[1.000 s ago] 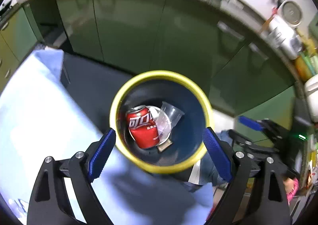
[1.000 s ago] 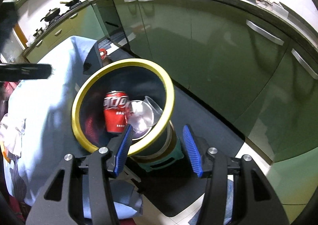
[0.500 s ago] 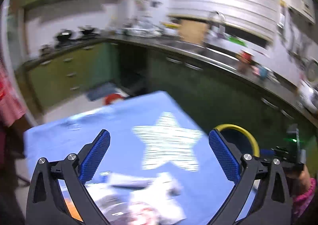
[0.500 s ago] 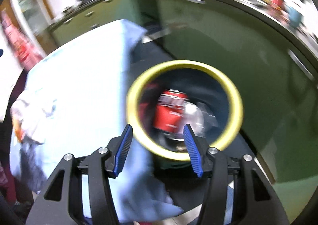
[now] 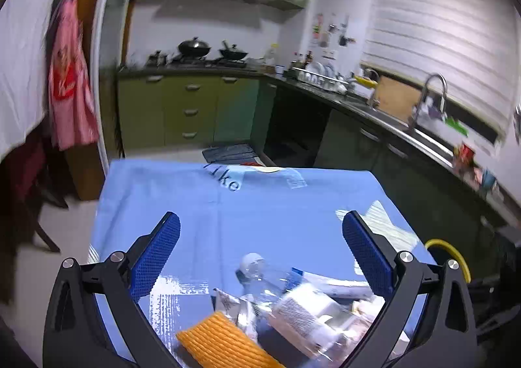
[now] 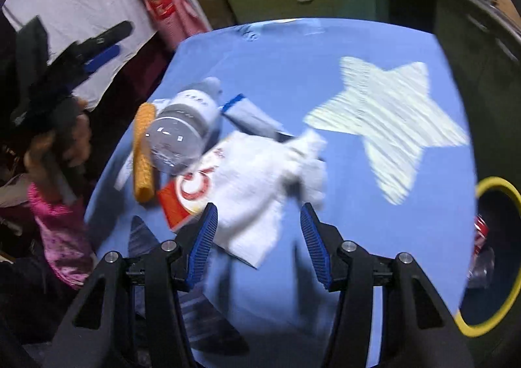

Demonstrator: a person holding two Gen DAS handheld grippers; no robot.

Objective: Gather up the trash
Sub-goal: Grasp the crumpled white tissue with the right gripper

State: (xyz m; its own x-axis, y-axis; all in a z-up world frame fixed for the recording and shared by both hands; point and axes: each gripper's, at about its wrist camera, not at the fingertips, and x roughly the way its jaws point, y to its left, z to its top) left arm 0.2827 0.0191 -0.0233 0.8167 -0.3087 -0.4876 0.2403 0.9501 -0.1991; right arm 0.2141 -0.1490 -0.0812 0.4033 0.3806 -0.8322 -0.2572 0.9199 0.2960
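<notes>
Yellow-rim bin (image 6: 498, 257): red can (image 6: 480, 233) + clear plastic inside.

1. The left claw (image 5: 260, 257) has two black angular arms with triangular cut-outs, each ending in a blue finger pad (image 5: 156, 254) with a fine ribbed texture.
2. Round silver screws sit at the joints of each arm, two to a side.
3. The right claw (image 6: 259, 241) has the same build: black arms, ribbed blue pads, silver screw heads.
4. From the right wrist view, the left hand (image 6: 57, 143) wraps a black handle, and a pink patterned sleeve (image 6: 62, 234) covers the forearm.
</notes>
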